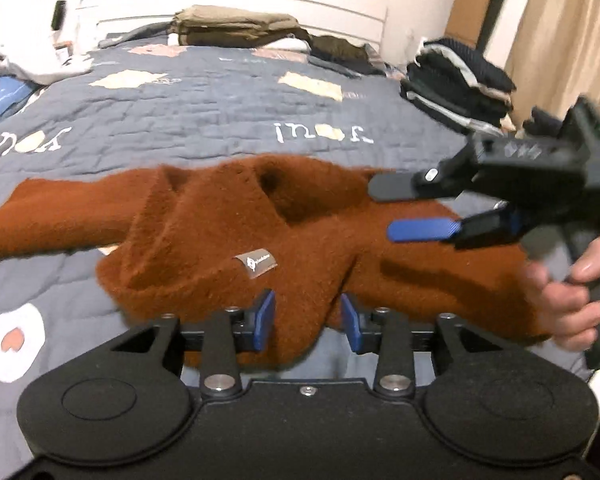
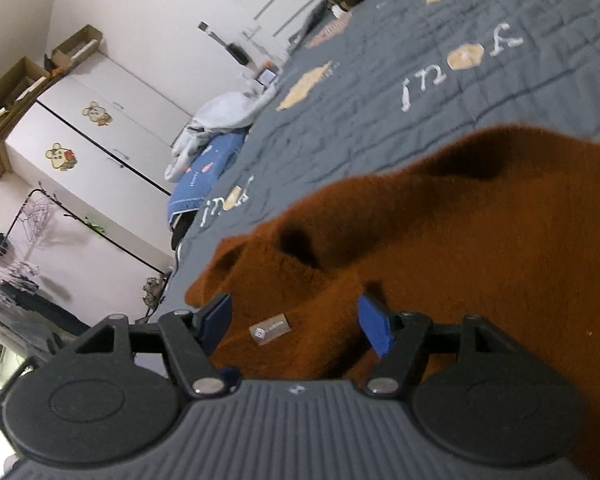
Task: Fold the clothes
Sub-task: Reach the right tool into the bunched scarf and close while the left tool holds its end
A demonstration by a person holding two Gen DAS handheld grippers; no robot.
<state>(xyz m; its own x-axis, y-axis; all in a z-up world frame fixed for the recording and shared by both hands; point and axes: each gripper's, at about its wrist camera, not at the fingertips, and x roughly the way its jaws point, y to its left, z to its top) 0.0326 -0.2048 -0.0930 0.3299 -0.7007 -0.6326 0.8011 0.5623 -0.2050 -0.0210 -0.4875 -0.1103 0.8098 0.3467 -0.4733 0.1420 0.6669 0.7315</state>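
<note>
Now, rust-brown fuzzy sweater [image 1: 228, 236] on grey quilted bed [image 1: 204, 112], rumpled, not flat, small label [image 1: 257, 263] showing. Long axis runs crosswise to my left jaws, sleeve trailing off to their left. My left gripper [image 1: 307, 322]: jaws apart, near hem bunched between them, not clamped. My right gripper [image 1: 404, 210]: jaws apart, hovering over sweater's right part, nothing held. Left jaws nearer cloth edge. Folded dark stack [image 1: 456, 88] far beyond right jaws.

Left wrist view looked level across rust sweater [image 1: 260, 232] toward headboard [image 1: 240, 8], close. Right wrist view rolled sideways, closer, facing wardrobe [image 2: 100, 136]. Both shared sweater.
</note>
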